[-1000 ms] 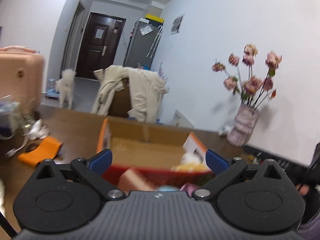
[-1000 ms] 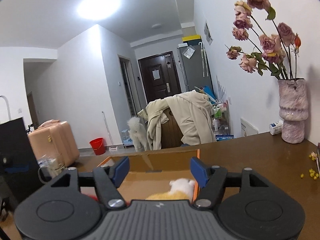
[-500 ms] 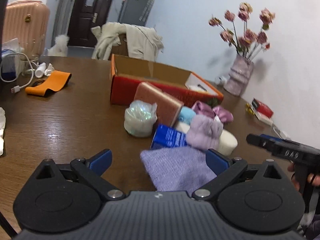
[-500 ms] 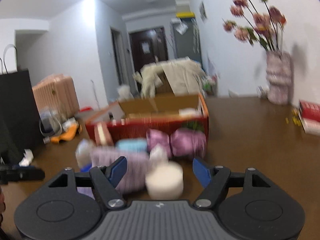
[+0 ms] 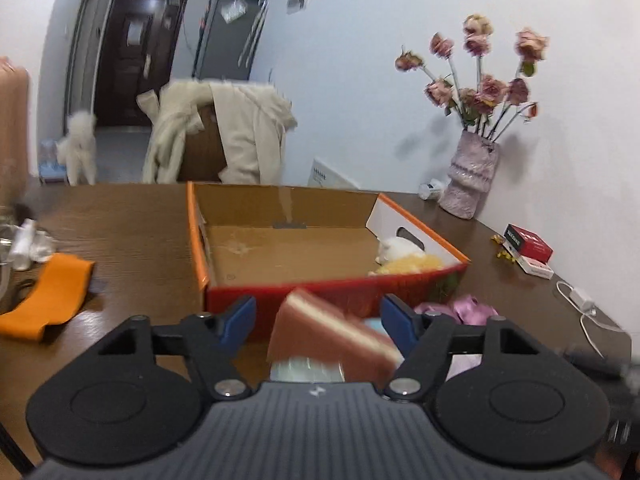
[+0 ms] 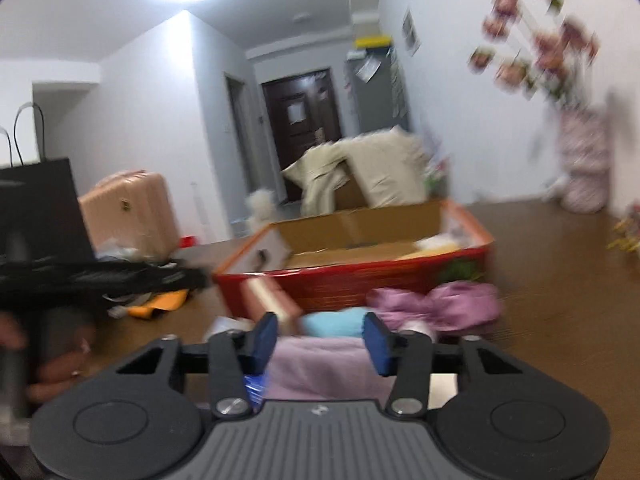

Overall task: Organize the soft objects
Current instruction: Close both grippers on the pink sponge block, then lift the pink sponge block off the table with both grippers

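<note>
An open red and orange cardboard box (image 5: 320, 292) (image 6: 360, 280) stands on the brown table with a white and yellow plush toy (image 5: 400, 256) in its right corner. In front of it lie a pink sponge block (image 5: 332, 336) (image 6: 272, 300), a light blue soft item (image 6: 332, 322), a purple bow (image 5: 468, 310) (image 6: 440, 306) and a lilac cloth (image 6: 320, 364). My left gripper (image 5: 318, 322) is open, its fingers either side of the sponge block. My right gripper (image 6: 320, 340) is open over the lilac cloth.
An orange band (image 5: 48, 300) and cables lie at the left of the table. A vase of dried roses (image 5: 472, 176) and a red packet (image 5: 528, 244) stand at the right by the wall. A chair with a beige coat (image 5: 224, 136) is behind the table.
Both grippers have moved forward and lower toward the pile; the views are blurred. The sponge block now sits between my left fingers, the lilac cloth between my right.
</note>
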`<state>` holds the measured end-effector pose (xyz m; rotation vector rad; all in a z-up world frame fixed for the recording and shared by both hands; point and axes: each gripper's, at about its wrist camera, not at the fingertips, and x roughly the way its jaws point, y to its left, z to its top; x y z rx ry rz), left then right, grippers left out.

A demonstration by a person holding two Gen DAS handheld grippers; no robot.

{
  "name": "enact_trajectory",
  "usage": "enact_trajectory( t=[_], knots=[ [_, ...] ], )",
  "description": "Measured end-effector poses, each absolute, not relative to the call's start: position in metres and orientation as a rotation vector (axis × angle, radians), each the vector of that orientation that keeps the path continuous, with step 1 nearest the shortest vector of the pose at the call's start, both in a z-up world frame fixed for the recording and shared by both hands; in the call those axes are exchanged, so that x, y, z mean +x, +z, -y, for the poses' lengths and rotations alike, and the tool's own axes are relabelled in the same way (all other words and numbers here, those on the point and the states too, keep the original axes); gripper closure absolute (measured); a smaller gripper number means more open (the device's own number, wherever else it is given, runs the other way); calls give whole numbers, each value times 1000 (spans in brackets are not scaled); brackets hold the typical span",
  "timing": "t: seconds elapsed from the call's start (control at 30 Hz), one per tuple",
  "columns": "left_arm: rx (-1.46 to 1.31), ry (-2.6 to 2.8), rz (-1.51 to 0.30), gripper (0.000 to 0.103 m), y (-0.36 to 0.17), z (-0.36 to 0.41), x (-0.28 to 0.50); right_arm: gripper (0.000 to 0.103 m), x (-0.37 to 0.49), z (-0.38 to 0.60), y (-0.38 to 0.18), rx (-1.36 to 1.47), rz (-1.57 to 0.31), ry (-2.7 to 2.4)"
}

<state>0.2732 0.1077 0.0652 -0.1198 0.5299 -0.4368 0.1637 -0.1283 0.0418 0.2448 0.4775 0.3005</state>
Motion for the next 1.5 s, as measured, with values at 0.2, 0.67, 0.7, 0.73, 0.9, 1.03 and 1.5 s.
enact_trajectory(
  t=[0.2, 0.67, 0.7, 0.73, 0.9, 1.03, 1.5],
  knots=[
    [-106, -453, -616, 45, 42, -97, 321, 65, 223, 112, 26, 359, -620, 338],
    [-243, -439, -468, 66, 85, -127, 271, 70, 212, 106, 55, 365, -519, 476],
    [-261, -429, -450, 67, 90, -132, 260, 70, 206, 106, 62, 360, -503, 489],
    [-277, -420, -432, 67, 94, -138, 248, 70, 199, 104, 69, 352, -487, 507],
    [-311, -353, -401, 67, 86, -169, 185, 70, 161, 84, 79, 282, -495, 615],
    [-404, -287, -431, 67, 48, -200, 142, 70, 137, 63, 59, 245, -552, 687],
    [-426, -291, -563, 49, 5, -214, 63, 67, 60, 57, 15, 115, -717, 654]
  ],
)
